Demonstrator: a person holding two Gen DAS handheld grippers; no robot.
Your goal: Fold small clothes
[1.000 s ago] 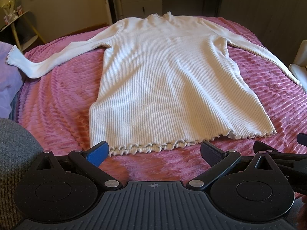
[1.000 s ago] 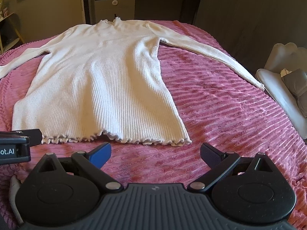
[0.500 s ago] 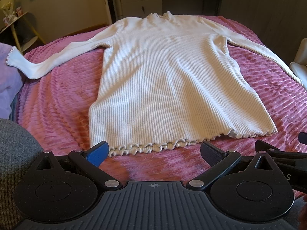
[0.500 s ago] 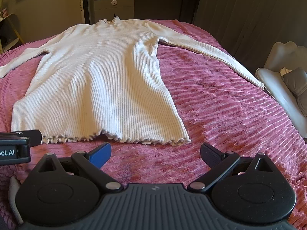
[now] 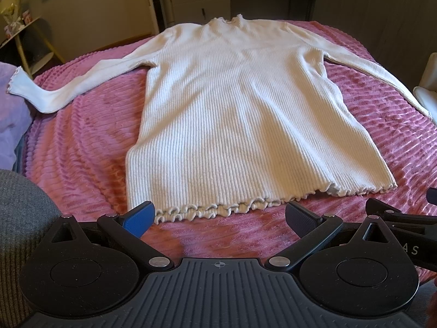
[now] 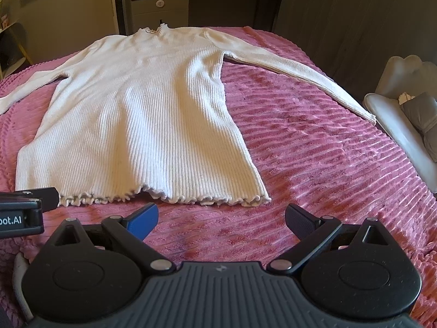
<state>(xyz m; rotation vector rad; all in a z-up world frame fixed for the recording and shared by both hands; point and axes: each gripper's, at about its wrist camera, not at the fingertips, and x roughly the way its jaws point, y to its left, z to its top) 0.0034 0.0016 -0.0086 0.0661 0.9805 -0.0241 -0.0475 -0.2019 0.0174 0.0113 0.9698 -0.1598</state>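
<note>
A cream ribbed long-sleeved top (image 5: 240,114) (image 6: 142,114) lies flat on a pink ribbed bedspread (image 5: 82,169) (image 6: 327,164), neck at the far end and both sleeves spread outward. Its frilled hem (image 5: 218,207) (image 6: 164,198) faces me. My left gripper (image 5: 218,217) hovers open just short of the hem's left half, nothing between its fingers. My right gripper (image 6: 221,218) is open too, just short of the hem's right corner, holding nothing. Each gripper shows at the edge of the other's view.
A grey cabinet (image 5: 199,2) (image 6: 159,11) stands beyond the bed's far end. A lilac cloth (image 5: 11,114) lies at the left edge, with a grey fabric mass (image 5: 19,213) near me. A pale chair with a grey cushion (image 6: 409,114) sits right of the bed.
Both grippers have barely shifted and stay open. The top lies as before.
</note>
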